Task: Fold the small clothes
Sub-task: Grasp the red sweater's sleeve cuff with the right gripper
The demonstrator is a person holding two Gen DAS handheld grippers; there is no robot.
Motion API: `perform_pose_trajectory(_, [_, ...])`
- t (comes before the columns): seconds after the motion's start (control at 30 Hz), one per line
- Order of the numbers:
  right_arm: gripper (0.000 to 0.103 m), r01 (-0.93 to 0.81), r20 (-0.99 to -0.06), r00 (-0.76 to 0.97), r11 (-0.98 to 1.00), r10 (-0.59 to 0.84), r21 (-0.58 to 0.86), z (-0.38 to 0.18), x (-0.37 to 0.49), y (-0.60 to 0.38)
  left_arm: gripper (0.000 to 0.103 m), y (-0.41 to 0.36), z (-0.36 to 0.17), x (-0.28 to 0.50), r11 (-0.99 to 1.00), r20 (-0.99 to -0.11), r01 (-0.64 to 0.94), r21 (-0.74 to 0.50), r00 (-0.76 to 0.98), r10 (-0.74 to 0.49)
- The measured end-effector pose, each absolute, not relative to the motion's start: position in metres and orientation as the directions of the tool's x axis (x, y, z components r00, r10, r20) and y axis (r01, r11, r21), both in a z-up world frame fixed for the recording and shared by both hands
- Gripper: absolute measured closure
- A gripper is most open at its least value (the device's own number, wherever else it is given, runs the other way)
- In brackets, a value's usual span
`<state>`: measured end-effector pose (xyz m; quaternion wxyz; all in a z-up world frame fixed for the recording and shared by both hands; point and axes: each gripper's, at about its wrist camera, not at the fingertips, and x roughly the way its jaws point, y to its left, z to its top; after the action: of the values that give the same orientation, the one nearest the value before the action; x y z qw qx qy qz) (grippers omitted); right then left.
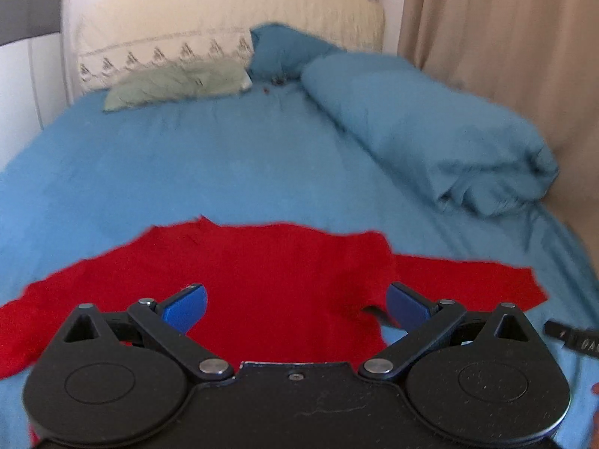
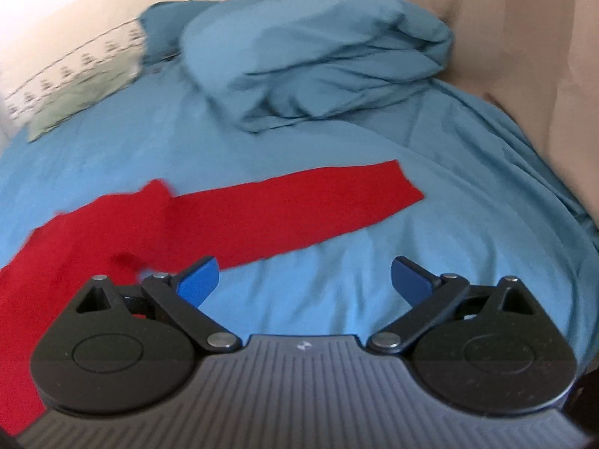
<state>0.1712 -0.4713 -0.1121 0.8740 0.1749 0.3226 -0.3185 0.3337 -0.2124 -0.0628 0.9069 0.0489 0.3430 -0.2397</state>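
A red long-sleeved garment [image 1: 262, 273] lies spread flat on the blue bed sheet [image 1: 187, 164], one sleeve stretching right. My left gripper [image 1: 295, 307] is open above the garment's body, holding nothing. In the right wrist view the same garment [image 2: 243, 217] lies to the left, its sleeve reaching toward the middle right. My right gripper [image 2: 304, 280] is open and empty over bare sheet [image 2: 430, 224], just in front of the sleeve's lower edge. Its left fingertip [image 2: 198, 280] is close to the garment.
A rolled blue duvet [image 1: 430, 123] lies at the back right, also seen in the right wrist view [image 2: 318, 60]. A green pillow [image 1: 179, 82] and a patterned pillow [image 1: 157, 52] sit by the headboard. A beige curtain [image 1: 505, 30] hangs on the right.
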Motion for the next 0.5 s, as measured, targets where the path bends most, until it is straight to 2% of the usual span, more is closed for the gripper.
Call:
perform_pose_trajectory(0.2, [0.0,0.728,-0.632,0.575,0.677,-0.52,0.106,-0.183,0.201,-0.517,0.0,-0.257,-0.131,0.384,0.876,-0.706,0.476,-0.075,0.595,-0.384])
perform_pose_trajectory(0.37, [0.017,0.765,-0.637,0.554,0.63,-0.535,0.136,-0.224,0.22,-0.552,0.0,-0.276,-0.166,0.412,0.89,-0.744,0.443,-0.103,0.56,-0.365])
perform_pose_trajectory(0.5, [0.021,0.78,-0.613,0.564,0.601,-0.553,0.175,-0.237,0.23,-0.568,0.0,-0.285,-0.185,0.427,0.897,-0.772,0.429,-0.106,0.533,-0.347])
